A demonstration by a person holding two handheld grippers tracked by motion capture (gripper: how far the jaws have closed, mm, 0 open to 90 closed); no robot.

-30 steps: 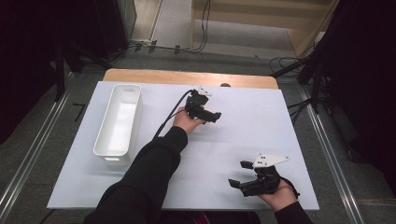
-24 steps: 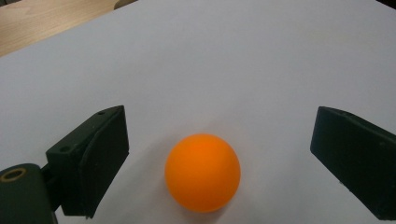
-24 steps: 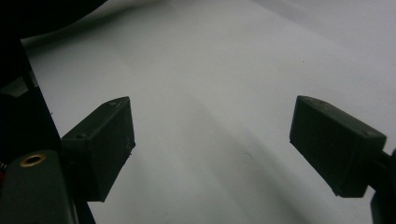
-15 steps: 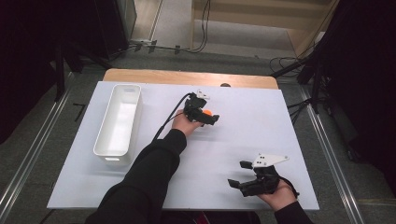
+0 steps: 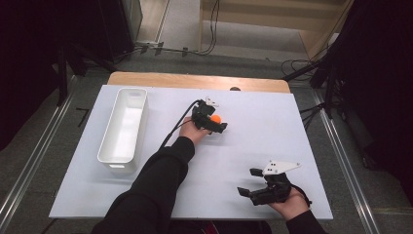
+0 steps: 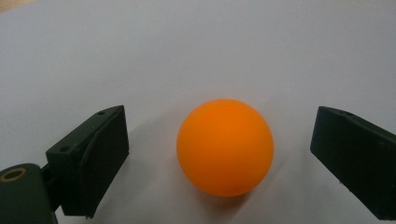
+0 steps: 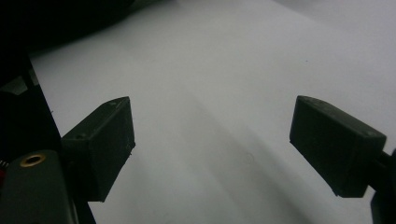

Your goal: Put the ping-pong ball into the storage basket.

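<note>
An orange ball (image 5: 215, 118) rests on the white table top (image 5: 302, 131), a little behind the middle. My left gripper (image 5: 218, 122) is open around it. In the left gripper view the ball (image 6: 224, 146) sits between the two black jaws of that gripper (image 6: 219, 119), with a gap on each side and no contact. My right gripper (image 5: 249, 181) is held low near the front right edge. It is open, and the right gripper view shows bare white surface between the jaws of this gripper (image 7: 210, 114).
A long white bin (image 5: 116, 165) stands on the left side of the table, its inside looking bare. A wooden strip (image 5: 195, 80) runs along the table's far edge. The left gripper's black cable (image 5: 178, 126) trails toward the forearm. Dark floor and metal rails flank the table.
The orange ball has come into view between the left gripper's jaws; a second ago the gripper hid it. The right gripper has stayed where it was.
</note>
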